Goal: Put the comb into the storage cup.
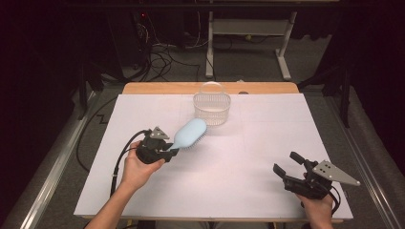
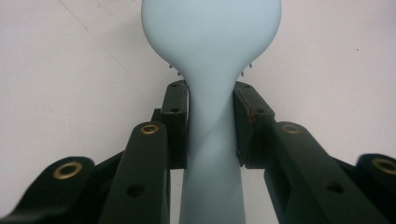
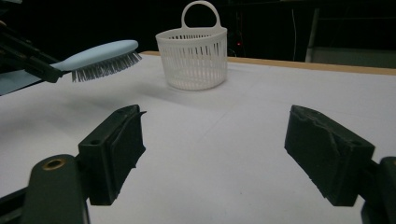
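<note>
Left tool [image 1: 168, 151] pinching pale blue hairbrush [image 1: 190, 133] by its handle, bristles down, white basket [image 1: 212, 108] just beyond, right tool [image 1: 288, 168] spread wide, nothing between, above white surface [image 1: 239, 157].

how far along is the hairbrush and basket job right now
Done: the left gripper has clamped the handle of the hairbrush and lifted it off the table, bristles down, as the right gripper view shows. In hand: the brush head hangs close to the white basket, not yet over it. Left: getting the brush into the basket, probably. The right gripper waits open and empty.
</note>
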`<state>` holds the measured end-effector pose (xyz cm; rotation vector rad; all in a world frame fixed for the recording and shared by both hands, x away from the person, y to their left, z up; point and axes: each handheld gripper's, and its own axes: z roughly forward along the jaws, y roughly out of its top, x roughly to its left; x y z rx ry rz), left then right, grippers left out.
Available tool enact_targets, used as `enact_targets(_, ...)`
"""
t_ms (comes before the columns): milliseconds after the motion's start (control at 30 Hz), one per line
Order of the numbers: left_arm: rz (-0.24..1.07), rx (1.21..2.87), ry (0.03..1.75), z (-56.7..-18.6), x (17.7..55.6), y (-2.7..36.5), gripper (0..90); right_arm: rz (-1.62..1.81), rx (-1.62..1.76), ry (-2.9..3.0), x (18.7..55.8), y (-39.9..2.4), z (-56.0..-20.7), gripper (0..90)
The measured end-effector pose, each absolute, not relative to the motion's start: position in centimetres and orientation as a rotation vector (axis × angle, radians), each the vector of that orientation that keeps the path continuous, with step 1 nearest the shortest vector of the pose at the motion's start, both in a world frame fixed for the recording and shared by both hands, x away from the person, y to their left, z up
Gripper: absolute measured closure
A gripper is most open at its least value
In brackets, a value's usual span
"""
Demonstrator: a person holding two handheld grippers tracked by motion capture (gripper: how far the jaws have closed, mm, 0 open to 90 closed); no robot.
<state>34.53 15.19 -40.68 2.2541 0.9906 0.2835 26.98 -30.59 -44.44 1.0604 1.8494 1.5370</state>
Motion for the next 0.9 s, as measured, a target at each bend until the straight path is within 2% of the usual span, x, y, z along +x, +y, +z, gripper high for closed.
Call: enact_targets(900, 0.265, 2.235, 0.909, -41.0, 33.2, 12.8, 69.2, 1.606, 1.021, 1.952, 28.2, -26.3, -44.3, 19.4)
